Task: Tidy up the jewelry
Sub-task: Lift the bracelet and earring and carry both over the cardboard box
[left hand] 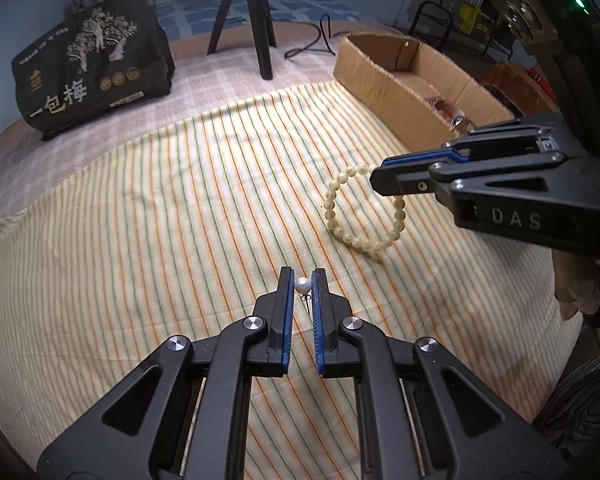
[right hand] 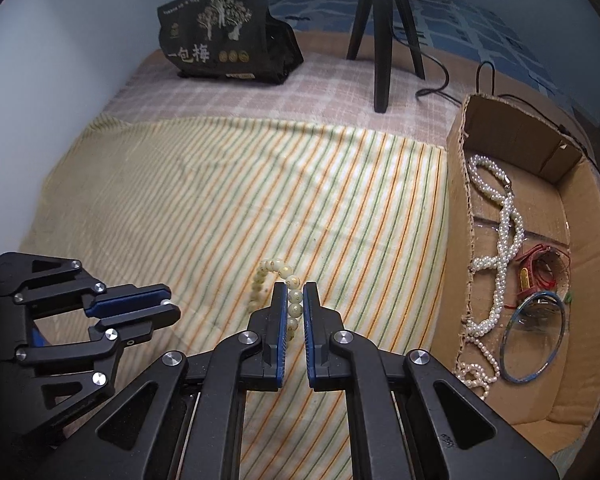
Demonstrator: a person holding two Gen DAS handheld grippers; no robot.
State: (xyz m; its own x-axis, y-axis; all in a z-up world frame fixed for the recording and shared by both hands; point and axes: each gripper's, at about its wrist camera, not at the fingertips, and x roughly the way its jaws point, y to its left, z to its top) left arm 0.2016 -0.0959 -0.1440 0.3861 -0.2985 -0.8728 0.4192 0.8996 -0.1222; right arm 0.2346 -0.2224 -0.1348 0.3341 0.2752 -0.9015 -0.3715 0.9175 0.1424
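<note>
Progress looked well advanced, judging by the cardboard box (right hand: 580,216) at three o'clock in the right wrist view. Inside it already lay a twisted pearl necklace (right hand: 504,240), a red corded piece (right hand: 540,268) and a thin bangle (right hand: 534,338), all resting on the box floor.

Two pieces were still outside the box, and both were in hand. The left gripper (left hand: 302,276) had its fingers drawn nearly together on a pearl earring (left hand: 302,285), the pearl pinched between the tips and its small wire post (left hand: 307,301) hanging below, at about six o'clock of centre in the left wrist view. The right gripper (right hand: 295,292) had its fingers closed on a beaded bracelet (right hand: 293,300); several pale beads sat in a row between the blue pads, and the rest of the loop curled out past the tips toward eleven o'clock. From the left wrist view the bracelet hung as an open ring below the right gripper at three o'clock, seemingly clear of the striped cloth (left hand: 159,200).

No other loose jewelry showed on the striped cloth in either view. What remained, by my judgement, was to carry the earring and the bracelet over to the box at the right and release them inside. A dark printed bag (right hand: 223,32) and a tripod (right hand: 384,32) stood at twelve o'clock, apart from the work.
</note>
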